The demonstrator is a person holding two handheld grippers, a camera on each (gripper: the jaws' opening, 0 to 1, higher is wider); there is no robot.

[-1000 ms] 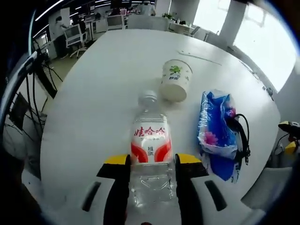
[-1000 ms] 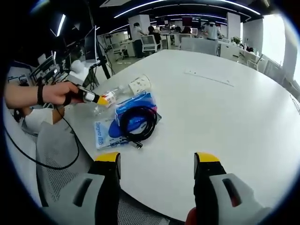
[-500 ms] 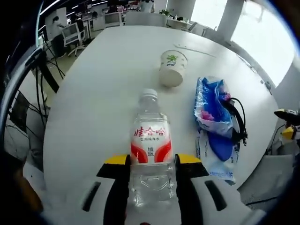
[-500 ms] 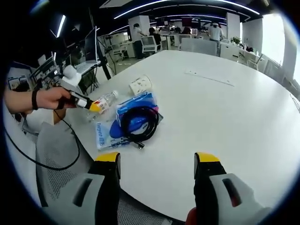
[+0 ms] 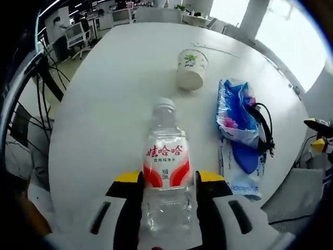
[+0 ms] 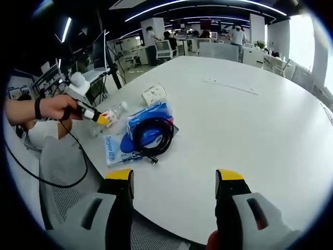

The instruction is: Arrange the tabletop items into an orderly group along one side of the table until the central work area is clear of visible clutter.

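My left gripper (image 5: 167, 182) is shut on a clear water bottle (image 5: 165, 156) with a red and white label, held above the near edge of the white table (image 5: 114, 94). Beyond it lies a paper cup (image 5: 189, 69) on its side. To the right a blue tissue pack (image 5: 235, 112) lies on a blue and white packet (image 5: 240, 166), with a coiled black cable (image 5: 263, 130) on top. In the right gripper view my right gripper (image 6: 174, 182) stands open over the table edge, with the left gripper (image 6: 99, 117), bottle (image 6: 115, 110), cup (image 6: 154, 94), cable (image 6: 152, 134) and tissue pack (image 6: 153, 110) far left.
The round white table (image 6: 250, 125) has wide bare surface to the right of the items. A grey chair (image 6: 67, 177) stands by the near edge. A person's hand (image 6: 54, 107) holds the left gripper. Office desks and chairs stand behind.
The left gripper has drawn the bottle back toward the table's near edge, away from the paper cup. The right gripper has not moved.
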